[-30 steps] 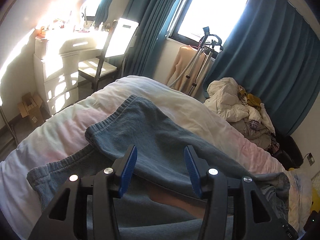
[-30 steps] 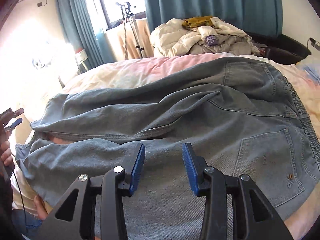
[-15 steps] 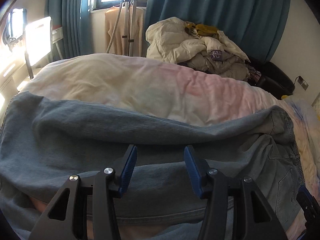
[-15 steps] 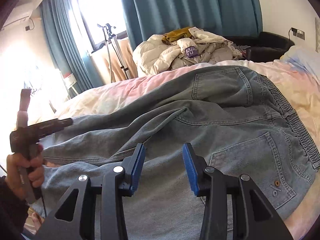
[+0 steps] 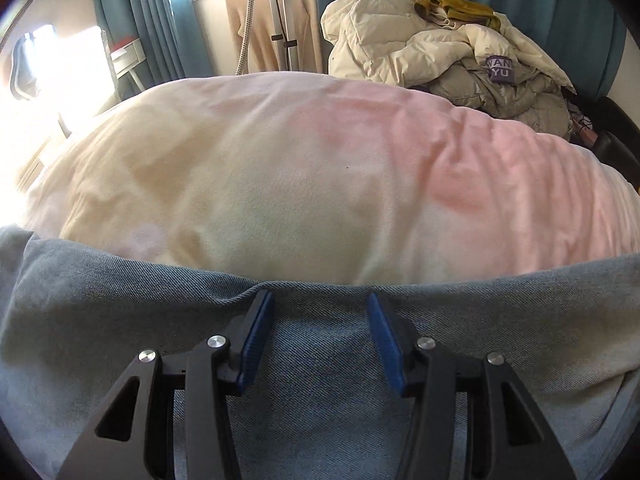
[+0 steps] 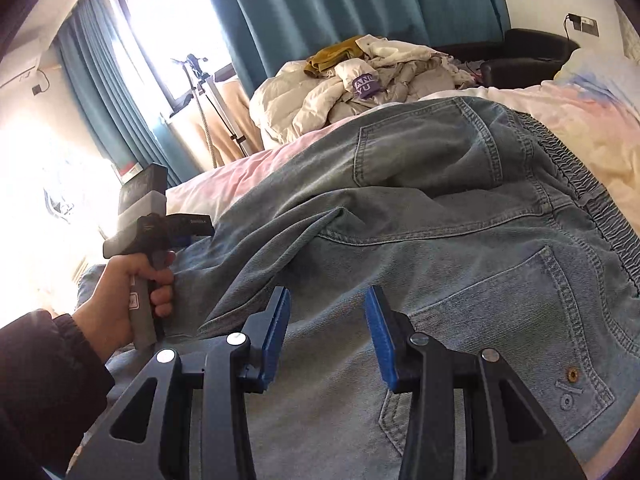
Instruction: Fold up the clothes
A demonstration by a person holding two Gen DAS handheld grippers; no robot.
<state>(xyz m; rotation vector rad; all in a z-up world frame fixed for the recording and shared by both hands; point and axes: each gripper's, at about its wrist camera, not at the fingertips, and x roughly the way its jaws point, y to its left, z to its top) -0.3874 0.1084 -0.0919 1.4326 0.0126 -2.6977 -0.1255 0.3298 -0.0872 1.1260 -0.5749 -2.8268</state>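
Jeans (image 6: pixel 420 240) spread across the duvet (image 5: pixel 300 184), seat side up, back pockets and elastic waistband (image 6: pixel 576 184) toward the right, legs running off to the left. One ridge of bunched denim along the middle, from near the upper pocket down toward the left hand (image 6: pixel 120 304).

Left gripper (image 5: pixel 320 308) spread wide, nothing between the pads, low over the far edge of a leg where denim meets duvet. A small pucker of cloth touching or just beside the left pad (image 5: pixel 256 332); cannot tell which. Right gripper (image 6: pixel 326 312) likewise spread, empty, poised over the seat just left of the lower pocket (image 6: pixel 520 340).

Handling, as a judgement: denim, so fairly heavy and thick for cloth, limp but with some body; likely to hold a crease once laid flat, and to drag on the soft duvet rather than slide. Not fragile, not slippery; ribbed pads should bite well. Single-layer pinches apt to pull the top layer off the lower one, so better to take both layers at an edge.

Best holds, probably: the outer seam or edge fold of the leg for the left, the waistband or side seam near the pockets for the right. Stitched seams and the gathered elastic give thicker, firmer purchase than flat mid-panel cloth. Middle ridge worth smoothing first, else it gets trapped in the fold.
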